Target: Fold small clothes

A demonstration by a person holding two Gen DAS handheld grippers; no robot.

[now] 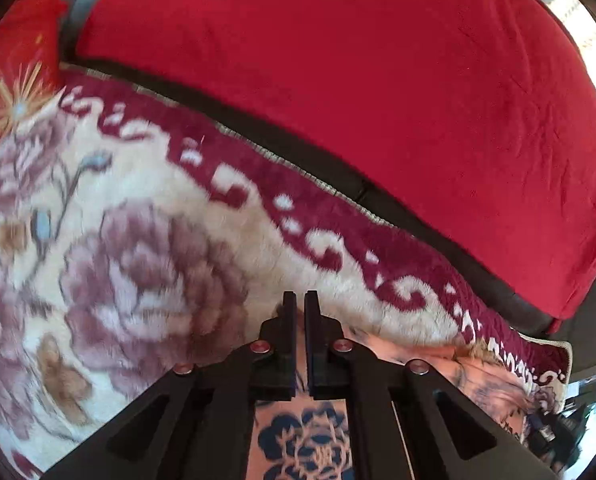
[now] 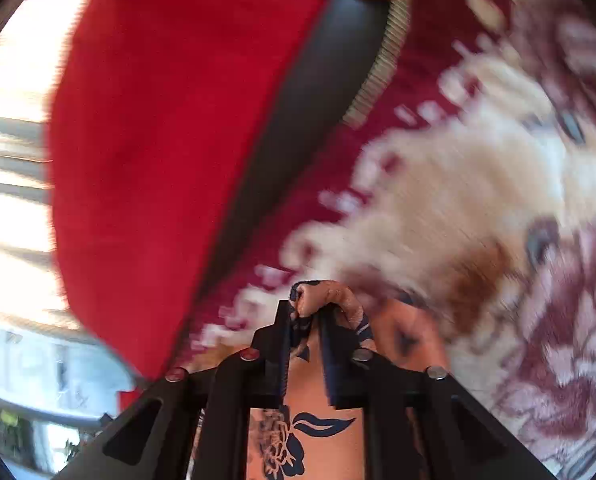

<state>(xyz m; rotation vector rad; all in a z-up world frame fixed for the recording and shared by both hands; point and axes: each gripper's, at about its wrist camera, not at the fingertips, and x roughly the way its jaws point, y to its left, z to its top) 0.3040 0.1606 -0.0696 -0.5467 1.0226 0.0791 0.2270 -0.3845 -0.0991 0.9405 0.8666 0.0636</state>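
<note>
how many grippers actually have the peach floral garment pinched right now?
1 for sure: the right gripper clamps a bunched edge of the peach floral garment. The left gripper is shut above the cloth; whether it pinches any is hidden.

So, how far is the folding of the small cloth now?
No finished fold shows yet. In hand: the right hand-held gripper is shut on a bunched edge of the peach cloth with the blue flowers; the left hand-held gripper is shut, the same cloth running under it, though a pinch there cannot be confirmed. Both are over the floral blanket. Left: laying the cloth flat and folding it.
</note>
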